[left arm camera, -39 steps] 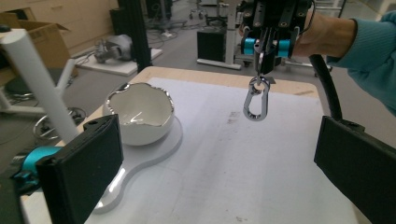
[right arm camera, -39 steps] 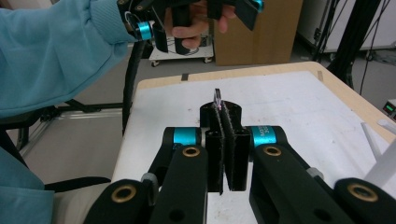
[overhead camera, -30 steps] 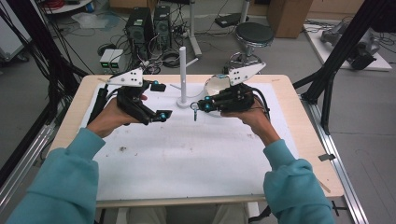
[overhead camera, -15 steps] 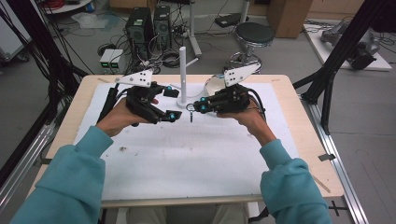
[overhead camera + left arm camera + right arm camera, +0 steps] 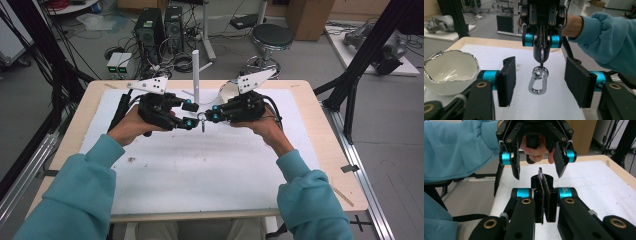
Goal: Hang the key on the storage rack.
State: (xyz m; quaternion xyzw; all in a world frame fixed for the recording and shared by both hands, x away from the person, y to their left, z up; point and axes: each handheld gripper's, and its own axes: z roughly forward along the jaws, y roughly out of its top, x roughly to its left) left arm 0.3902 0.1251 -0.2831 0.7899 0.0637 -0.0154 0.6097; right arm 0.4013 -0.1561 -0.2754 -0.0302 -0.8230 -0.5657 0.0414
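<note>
Teal sleeves (image 5: 80,185); black claws (image 5: 187,115), cyan collars, brass screws.

A polished, mirror-bright metal carabiner (image 5: 538,83) hung over the matt white sheet (image 5: 200,170), with a glossy white bowl (image 5: 447,72) at its nine o'clock.

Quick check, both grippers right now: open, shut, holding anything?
Left gripper: open, jaws either side of the carabiner, not touching it.
Right gripper: shut on a metal ring; the carabiner hangs from that ring.
</note>
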